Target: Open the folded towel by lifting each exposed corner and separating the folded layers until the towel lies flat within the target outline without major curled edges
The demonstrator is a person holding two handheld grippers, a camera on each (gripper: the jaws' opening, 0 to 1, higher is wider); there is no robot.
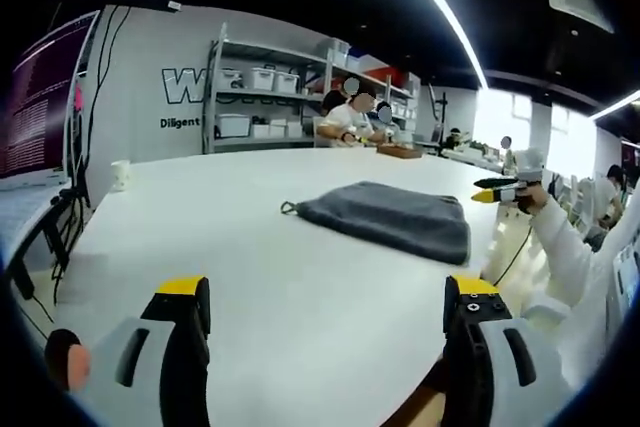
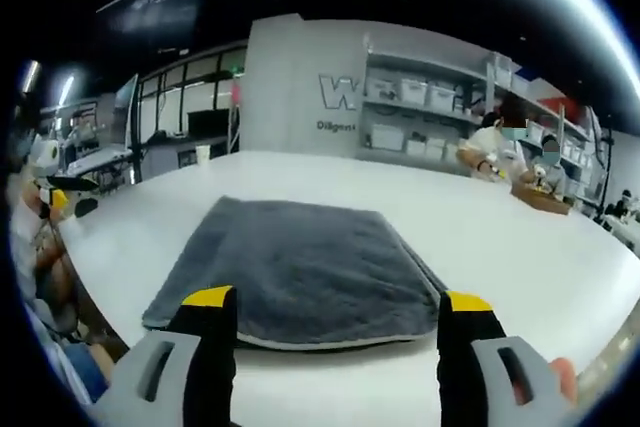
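- At the near edge of the white table (image 2: 520, 237), in the right gripper view, your right gripper (image 2: 338, 312) is held with its yellow-tipped jaws spread wide and nothing between them; the tips stand just short of the towel's near hem.
- Just beyond those jaws the grey towel (image 2: 300, 267) lies folded on the table, layers stacked, the pale-edged hem facing you and the fold lines neat; it sits close to the table's near edge in this view.
- In the left gripper view, your left gripper (image 1: 328, 299) is likewise spread apart and empty, poised over bare tabletop, well apart from the towel.
- From that side the towel (image 1: 395, 217) lies towards the table's right edge, with a small hanging loop (image 1: 288, 208) at its left corner.
- At the right edge of the table, the other gripper's yellow tips (image 1: 497, 189) come into the left gripper view, held by a white-sleeved arm (image 1: 565, 247).
- On the far left part of the table stands a white cup (image 1: 120, 175).
- At the far edge a person (image 1: 345, 119) sits by a brown tray (image 1: 400, 151).
- Behind the table, shelving (image 1: 262, 97) carries white bins against a grey wall with lettering.
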